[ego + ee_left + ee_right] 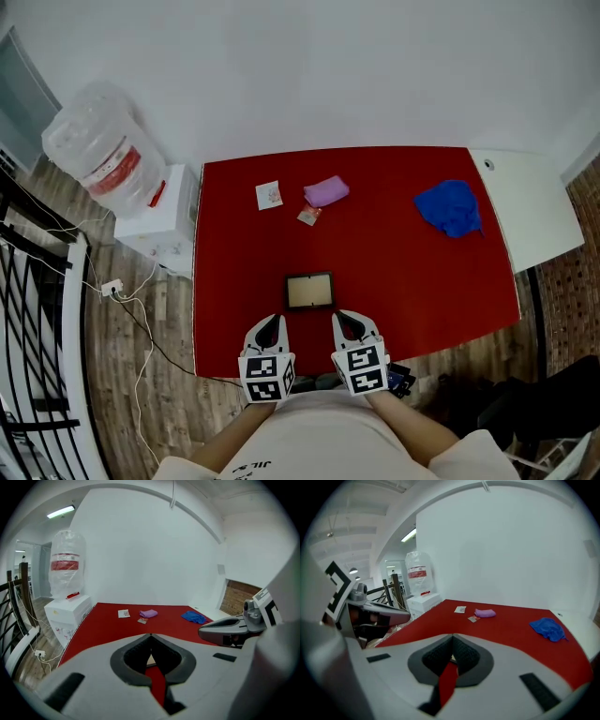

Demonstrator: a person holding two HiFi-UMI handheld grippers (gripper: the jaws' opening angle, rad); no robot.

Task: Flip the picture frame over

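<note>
A small dark picture frame (309,292) with a pale beige panel lies flat on the red table (422,281), near its front edge. My left gripper (272,322) hovers just in front of the frame's left corner, shut and holding nothing. My right gripper (344,318) hovers in front of the right corner, also shut and empty. In the left gripper view the left gripper (150,635) has its jaws together, and a sliver of the frame (150,660) shows through the gap behind them. The right gripper (452,636) looks the same in its own view.
A purple cloth (325,191), a white card (268,195) and a small packet (308,216) lie at the table's back. A blue cloth (450,207) lies back right. A white water dispenser (155,220) stands left of the table, a white tabletop (530,211) to its right.
</note>
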